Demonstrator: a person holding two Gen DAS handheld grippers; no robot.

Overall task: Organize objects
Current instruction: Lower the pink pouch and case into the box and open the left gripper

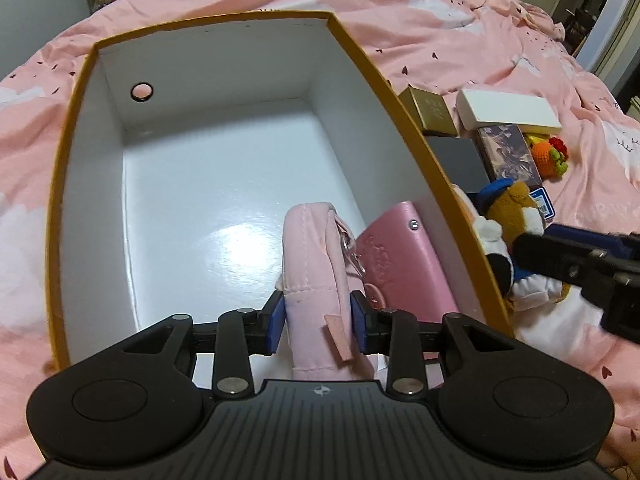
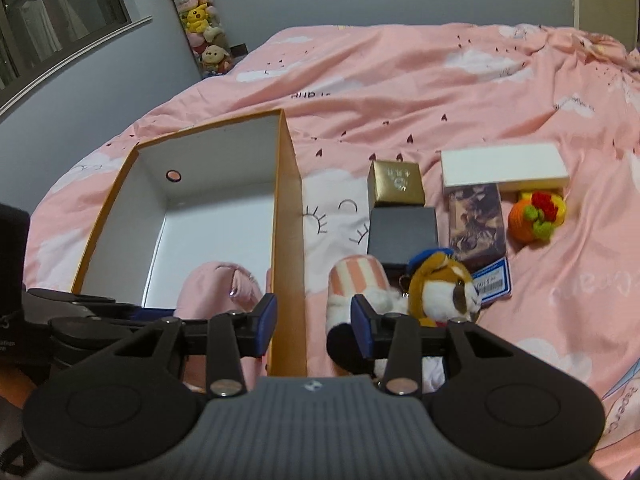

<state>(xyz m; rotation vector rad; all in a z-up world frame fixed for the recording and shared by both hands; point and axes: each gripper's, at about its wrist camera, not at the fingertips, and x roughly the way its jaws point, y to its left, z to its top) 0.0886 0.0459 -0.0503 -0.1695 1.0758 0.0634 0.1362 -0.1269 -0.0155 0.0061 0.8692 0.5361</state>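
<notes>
Left gripper: the left gripper (image 1: 318, 320) is closed on a pale pink fabric pouch (image 1: 316, 264), one blue pad pressed to each of its sides, at the near right of the box interior.
Pouch: it stands on edge, its far end down on the white box floor, a small pink tab hanging off its near side.
Pink case: a glossy pink case (image 1: 404, 256) with a metal snap leans against the right inner wall of the box, just beside the pouch on its right.
Box: an open orange box (image 1: 72, 168) with a white lining sits on the pink bedspread (image 1: 460, 32); a round hole shows in its far left wall.
Right gripper: the right gripper (image 2: 314, 322) hangs with its jaws apart and nothing between them, over the near right wall of the box, its right finger close by the plush toys.
Plush toys: a brown and white plush dog (image 2: 444, 288) with a blue cap lies right of the box, near a pink-striped plush piece (image 2: 356, 280).
Small boxes: a gold box (image 2: 396, 184), a black box (image 2: 402, 234), a white box (image 2: 504, 168) and a dark printed box (image 2: 476, 220) lie farther out, right of the orange box.
Crochet toy: an orange crochet toy (image 2: 536, 214) sits at the far right, near the white box.
Card: a blue-edged card (image 2: 494, 284) lies just right of the plush dog.
Background: stacked plush toys (image 2: 200, 24) stand against the far wall.
</notes>
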